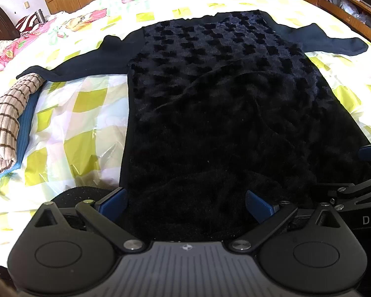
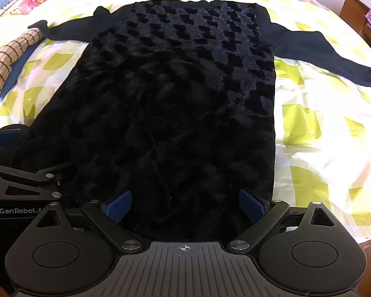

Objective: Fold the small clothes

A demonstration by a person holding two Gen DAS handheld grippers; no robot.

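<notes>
Left gripper jaws spread wide over near hem of black fuzzy top. Right gripper jaws spread wide, same hem. Top lies flat mid frame on bed, sleeves out sideways. Striped folded cloth at left edge.

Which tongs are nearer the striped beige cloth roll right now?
Left. The left tongs sit at the black sweater's hem on the side of the striped roll; the right tongs are further along the hem, away from it.
</notes>
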